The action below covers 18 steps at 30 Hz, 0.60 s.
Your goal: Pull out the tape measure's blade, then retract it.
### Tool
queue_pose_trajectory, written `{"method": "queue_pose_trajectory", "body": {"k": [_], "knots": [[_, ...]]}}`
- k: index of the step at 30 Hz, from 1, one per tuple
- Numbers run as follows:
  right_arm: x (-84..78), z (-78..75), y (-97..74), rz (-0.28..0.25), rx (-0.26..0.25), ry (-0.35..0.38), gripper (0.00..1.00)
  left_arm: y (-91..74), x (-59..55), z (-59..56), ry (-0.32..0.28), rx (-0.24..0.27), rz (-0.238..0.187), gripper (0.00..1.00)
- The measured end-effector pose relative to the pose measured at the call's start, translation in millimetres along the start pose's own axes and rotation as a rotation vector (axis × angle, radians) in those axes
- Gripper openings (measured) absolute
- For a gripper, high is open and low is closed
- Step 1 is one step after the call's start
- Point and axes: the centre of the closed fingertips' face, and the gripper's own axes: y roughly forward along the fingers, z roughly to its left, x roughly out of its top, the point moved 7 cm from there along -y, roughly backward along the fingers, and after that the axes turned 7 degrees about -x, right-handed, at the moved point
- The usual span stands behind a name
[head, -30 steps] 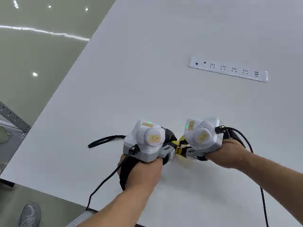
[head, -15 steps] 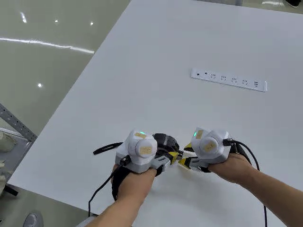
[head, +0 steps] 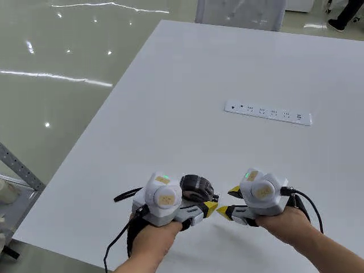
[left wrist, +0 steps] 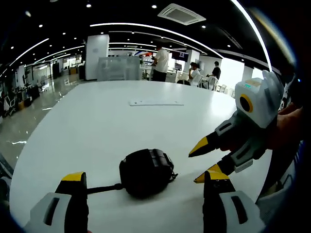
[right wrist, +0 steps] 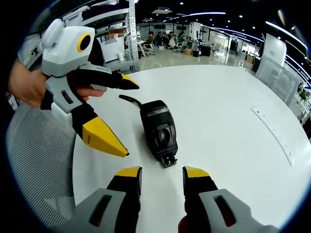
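Note:
The black tape measure point(head: 196, 187) lies on the white table point(head: 187, 91), its blade drawn in, with only the end hook point(right wrist: 168, 162) showing at the mouth. Its black wrist strap point(head: 127, 194) trails to the left. My left gripper point(head: 202, 202) is open, its jaws set wide on either side of the tape measure point(left wrist: 146, 171) without touching it. My right gripper point(head: 227, 201) is open too, a short way right of the case and pointing at it. In the right gripper view the tape measure point(right wrist: 160, 130) sits just beyond my right gripper point(right wrist: 160, 171), with nothing between the jaws.
A white power strip point(head: 267, 112) lies further back on the table. The near table edge point(head: 68, 239) runs just below my hands, with glossy floor point(head: 51, 68) to the left. People stand beyond the far end of the table point(left wrist: 160, 60).
The two grippers, tip to tip a second ago, have drawn apart; the right one moved right. The tape measure now lies in plain sight. The head camera has tilted up.

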Motion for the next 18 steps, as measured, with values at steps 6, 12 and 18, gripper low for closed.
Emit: {"method": "queue_pose_trajectory", "body": {"k": [6, 12, 18], "knots": [[-2.4, 8.0, -16.6, -0.026, -0.025, 0.046, 0.36, -7.3, -1.1, -2.4, 0.002, -0.025, 0.009, 0.98], [-3.7, 13.8, -34.9, -0.05, -0.043, 0.106, 0.41, -17.3, -4.3, -3.3, 0.036, -0.044, 0.04, 0.97], [-8.4, 18.8, -52.2, -0.062, -0.075, 0.165, 0.5, -32.5, -6.9, -1.6, 0.043, -0.072, 0.058, 1.0]]}}
